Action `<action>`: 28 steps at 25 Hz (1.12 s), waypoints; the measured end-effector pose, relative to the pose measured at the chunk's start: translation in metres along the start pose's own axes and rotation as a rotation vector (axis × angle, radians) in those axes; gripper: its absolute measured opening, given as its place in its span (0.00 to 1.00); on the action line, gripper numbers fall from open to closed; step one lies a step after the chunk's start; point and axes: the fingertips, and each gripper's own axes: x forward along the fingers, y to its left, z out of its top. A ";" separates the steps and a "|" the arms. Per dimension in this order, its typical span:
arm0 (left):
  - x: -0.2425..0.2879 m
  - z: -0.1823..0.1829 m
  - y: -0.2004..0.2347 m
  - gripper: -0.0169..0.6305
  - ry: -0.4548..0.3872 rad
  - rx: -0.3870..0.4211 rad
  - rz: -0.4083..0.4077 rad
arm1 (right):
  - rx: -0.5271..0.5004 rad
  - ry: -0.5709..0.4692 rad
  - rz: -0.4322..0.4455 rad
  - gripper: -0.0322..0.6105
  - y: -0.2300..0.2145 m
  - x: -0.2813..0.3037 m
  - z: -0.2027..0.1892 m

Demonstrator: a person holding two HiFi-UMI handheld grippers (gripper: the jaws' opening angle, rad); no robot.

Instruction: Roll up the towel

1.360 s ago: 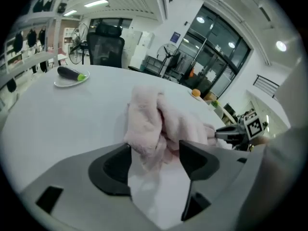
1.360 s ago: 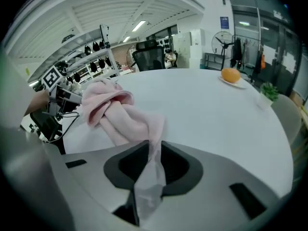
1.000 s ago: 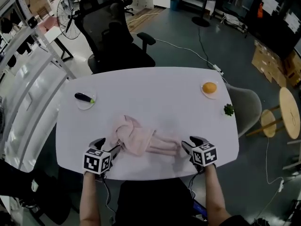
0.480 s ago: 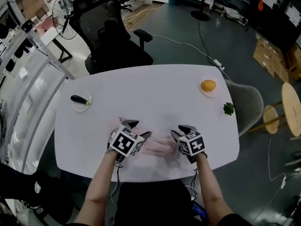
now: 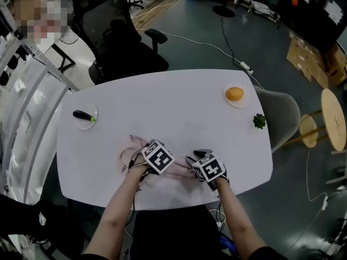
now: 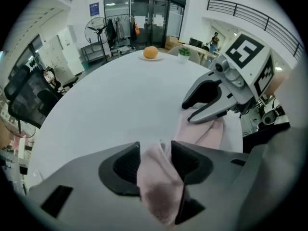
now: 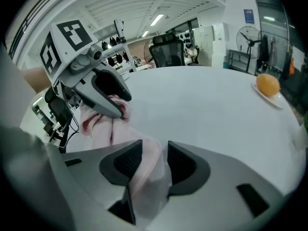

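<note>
Your left gripper (image 6: 155, 153) has swung in beside the right gripper (image 7: 154, 150) | both jaw pairs, just closing, pinch the towel (image 5: 174, 172) (bunched between them) | grip looks set, so rolling can begin.

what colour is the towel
The towel is pale pink and plain, with no pattern. It shows best in the left gripper view.

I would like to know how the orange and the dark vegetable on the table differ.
The orange is round and bright; the dark vegetable is long, slim and near black with a green end. The orange lies toward the table's far right, the dark vegetable toward its far left. Each rests on its own small white plate.
</note>
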 end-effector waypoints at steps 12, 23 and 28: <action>-0.036 -0.025 0.043 0.07 -0.080 -0.133 0.134 | -0.133 0.075 -0.039 0.10 0.017 -0.007 -0.005; -0.144 -0.023 0.104 0.06 -0.315 -0.237 0.356 | -0.242 -0.121 -0.121 0.10 0.011 -0.081 0.071; -0.198 -0.043 0.136 0.06 -0.390 -0.302 0.468 | -0.270 -0.187 -0.189 0.09 -0.005 -0.113 0.102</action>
